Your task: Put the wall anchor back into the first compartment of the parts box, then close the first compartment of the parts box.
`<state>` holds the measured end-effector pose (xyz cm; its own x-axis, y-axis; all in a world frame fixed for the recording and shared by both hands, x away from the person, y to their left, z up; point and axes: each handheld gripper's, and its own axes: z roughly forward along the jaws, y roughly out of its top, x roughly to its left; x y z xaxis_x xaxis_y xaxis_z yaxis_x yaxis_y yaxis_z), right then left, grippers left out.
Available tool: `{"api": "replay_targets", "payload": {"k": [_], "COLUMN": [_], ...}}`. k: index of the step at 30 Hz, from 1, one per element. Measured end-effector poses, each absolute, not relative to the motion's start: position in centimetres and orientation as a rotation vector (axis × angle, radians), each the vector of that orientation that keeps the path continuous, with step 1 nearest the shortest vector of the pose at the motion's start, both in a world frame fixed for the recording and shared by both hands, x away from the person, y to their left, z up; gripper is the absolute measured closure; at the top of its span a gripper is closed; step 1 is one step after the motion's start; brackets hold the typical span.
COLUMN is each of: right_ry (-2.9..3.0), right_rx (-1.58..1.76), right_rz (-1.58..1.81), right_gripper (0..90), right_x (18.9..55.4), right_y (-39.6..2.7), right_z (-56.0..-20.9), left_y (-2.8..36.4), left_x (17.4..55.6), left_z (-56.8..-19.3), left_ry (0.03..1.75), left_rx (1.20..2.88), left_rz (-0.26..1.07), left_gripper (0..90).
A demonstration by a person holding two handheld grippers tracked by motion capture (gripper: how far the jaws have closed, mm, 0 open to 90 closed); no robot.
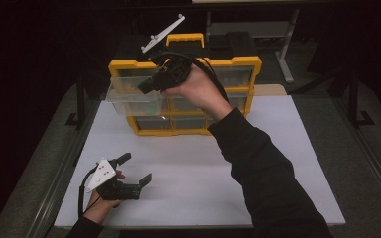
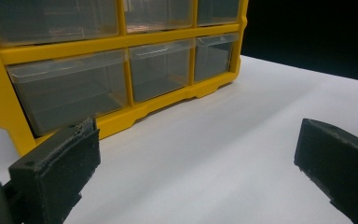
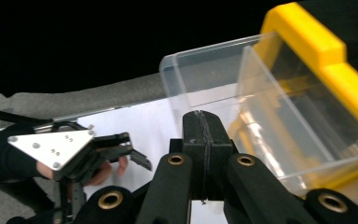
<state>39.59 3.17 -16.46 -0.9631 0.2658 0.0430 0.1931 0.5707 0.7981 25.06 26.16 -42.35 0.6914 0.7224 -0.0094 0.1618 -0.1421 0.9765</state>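
From the high view, a yellow plastic organiser cabinet with clear drawers [image 1: 184,94] stands at the far edge of the white worktop [image 1: 278,163], near the middle. Its top-left clear plastic drawer [image 1: 131,99] is pulled out toward the left. The right gripper [image 1: 149,83] is up at that drawer, held by the right hand [image 1: 198,91]. The left gripper [image 1: 135,171] sits low by the near-left corner, jaws spread wide and holding nothing.

In the left gripper view, two black jaws stand far apart over bare worktop, with the cabinet's lower drawers ahead.

In the right gripper view, the jaws are pressed together at the drawer's near wall; whether they pinch its rim is hard to tell. The left gripper shows beyond, jaws apart.
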Motion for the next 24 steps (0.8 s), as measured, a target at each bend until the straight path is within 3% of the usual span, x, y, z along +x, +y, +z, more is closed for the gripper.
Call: {"api": "replay_targets", "payload": {"k": [24], "right_ry": [2.740], "right_rx": [0.350], "right_rz": [1.324], "right_gripper": [89.3], "right_x": [39.1], "right_y": [5.1], "right_z": [-18.2], "left_y": [26.2], "left_x": [25.1], "left_z": [-42.4], "left_ry": [0.726], "left_rx": [1.655], "left_rz": [0.563], "left_gripper": [0.0]}}
